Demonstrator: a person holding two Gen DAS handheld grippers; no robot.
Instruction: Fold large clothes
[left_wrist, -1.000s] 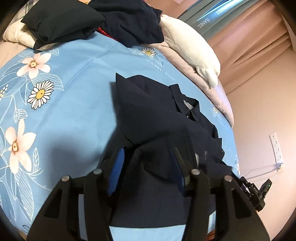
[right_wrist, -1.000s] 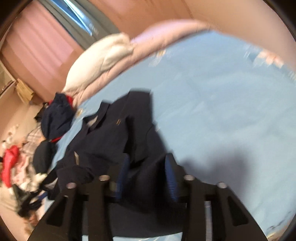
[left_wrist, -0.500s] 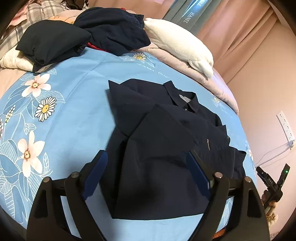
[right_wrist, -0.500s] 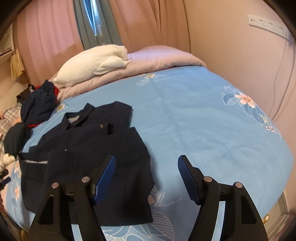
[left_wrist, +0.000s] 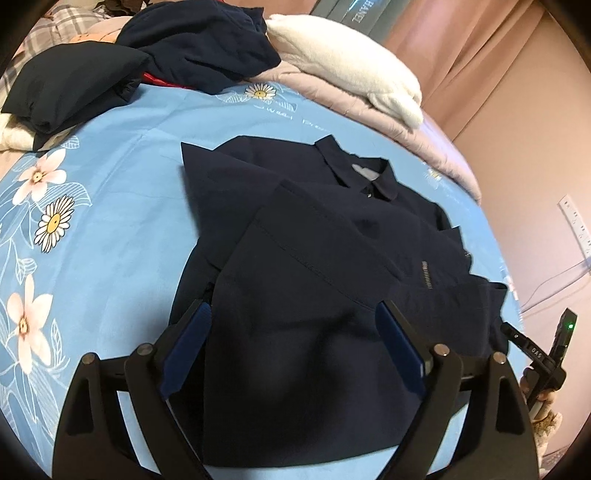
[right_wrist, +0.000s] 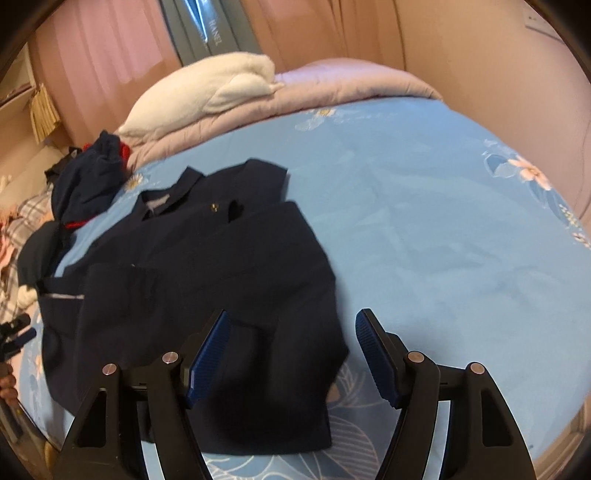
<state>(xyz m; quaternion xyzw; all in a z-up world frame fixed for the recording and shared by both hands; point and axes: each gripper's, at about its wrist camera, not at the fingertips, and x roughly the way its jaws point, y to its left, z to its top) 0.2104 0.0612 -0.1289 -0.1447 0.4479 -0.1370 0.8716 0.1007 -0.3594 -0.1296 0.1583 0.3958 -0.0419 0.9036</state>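
Left wrist view: the left tool (left_wrist: 291, 347) hangs over the near end of a dark navy jacket (left_wrist: 317, 266), its blue-padded fingers (left_wrist: 186, 347) spread wide with nothing between them. The jacket lies flat on the bed (left_wrist: 122, 206), which is covered by a light blue sheet printed with daisies and pink flowers. The collar (left_wrist: 354, 173) points toward the far side of the bed, and one panel is folded across the front, its stitched edge running diagonally over the chest. A short metal zipper (left_wrist: 426, 273) shows on the side toward the wall. Beyond the collar, a white pillow (left_wrist: 347, 62) rests on a pale pink quilt (left_wrist: 413, 122). A heap of other dark clothes (left_wrist: 195, 40) with a bit of red in it sits at the far left corner, beside a folded black garment (left_wrist: 70, 85).

In the right wrist view, the right tool (right_wrist: 295, 350) is likewise held open and empty, one finger above the jacket's (right_wrist: 207, 273) near right corner and the other over bare sheet (right_wrist: 424, 221). The jacket fills the left half of this view, its collar toward the pillow (right_wrist: 207, 88) and quilt (right_wrist: 332, 85). Pink curtains (right_wrist: 96, 55) hang behind the bed.
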